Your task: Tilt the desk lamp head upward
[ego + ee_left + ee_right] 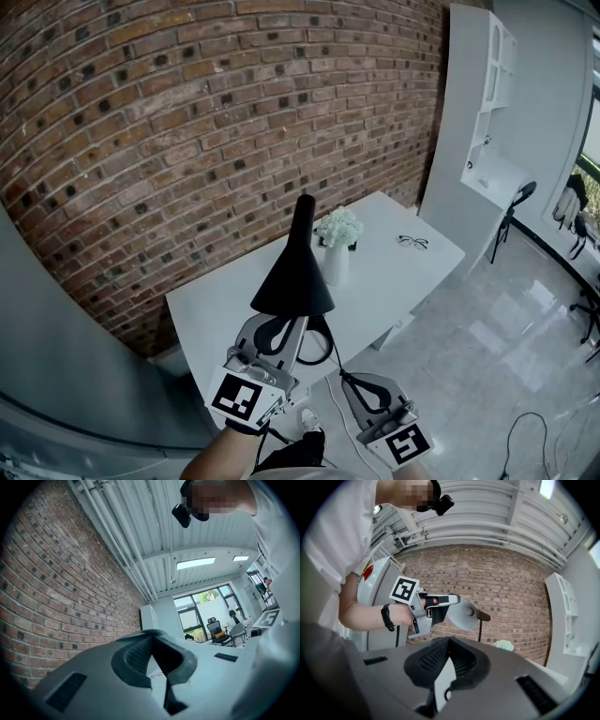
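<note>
- The black cone-shaped lamp head (292, 274) stands over the near end of the white worktop (403, 274). In the head view its narrow end points to 12 o'clock and its wide mouth faces the person.
- The left gripper (286, 326) meets the lamp head's rim at 6 o'clock. The right gripper view shows its fingers closed on that rim, and in its own view a dark sliver sits pinched between them.
- The right gripper (354, 382) hangs at 4 o'clock of the left one, clear of the lamp. Its fingers are closed together on nothing, with pale worktop showing beyond them.
- Progress, as a judgement: the grasp is made and the tilt seems under way, since the mouth looks sideways, not down. How much upward travel is left is hard to say.
- Hidden: the lamp's base and hinge lie behind the lamp head in the head view. Only a thin pole (480, 631) shows in the right gripper view.
- A white vase (336, 264) of flowers stands at 1 o'clock of the lamp head, and eyeglasses (412, 243) lie at 2 o'clock, well apart.
</note>
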A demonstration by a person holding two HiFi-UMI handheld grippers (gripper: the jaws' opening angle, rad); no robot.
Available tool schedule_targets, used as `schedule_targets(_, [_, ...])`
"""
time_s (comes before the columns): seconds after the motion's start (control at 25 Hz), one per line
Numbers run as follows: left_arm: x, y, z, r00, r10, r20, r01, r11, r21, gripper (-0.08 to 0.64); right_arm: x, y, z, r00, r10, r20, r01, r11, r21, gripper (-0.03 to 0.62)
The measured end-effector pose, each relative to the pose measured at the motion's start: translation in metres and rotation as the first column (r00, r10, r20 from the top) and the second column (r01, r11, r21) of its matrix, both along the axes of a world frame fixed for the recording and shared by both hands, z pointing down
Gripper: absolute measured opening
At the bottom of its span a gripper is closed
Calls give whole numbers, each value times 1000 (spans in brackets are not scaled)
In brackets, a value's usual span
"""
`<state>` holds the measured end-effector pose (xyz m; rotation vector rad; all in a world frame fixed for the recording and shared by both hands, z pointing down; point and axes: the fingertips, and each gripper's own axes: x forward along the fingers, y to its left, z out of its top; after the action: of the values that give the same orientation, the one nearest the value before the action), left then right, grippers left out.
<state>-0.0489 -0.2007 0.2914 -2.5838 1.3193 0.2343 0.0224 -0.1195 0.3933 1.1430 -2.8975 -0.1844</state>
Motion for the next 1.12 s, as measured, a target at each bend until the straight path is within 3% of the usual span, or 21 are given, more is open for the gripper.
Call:
schedule_targets(0.36, [-3, 3, 4, 1000, 3, -27, -3, 1000, 1, 5, -2, 2, -1, 1000, -6, -2, 6, 1000, -5, 15])
schedule_targets(0.56, [-5, 5, 26, 999, 1, -37, -3, 998, -60, 5, 1, 3, 0, 1000, -3, -5, 3, 1000, -10, 15])
schedule_targets(1.12, [-28, 35, 59, 998, -56, -42, 50, 990, -131, 5, 0, 18, 1, 1000, -2, -8, 2, 999, -33, 15])
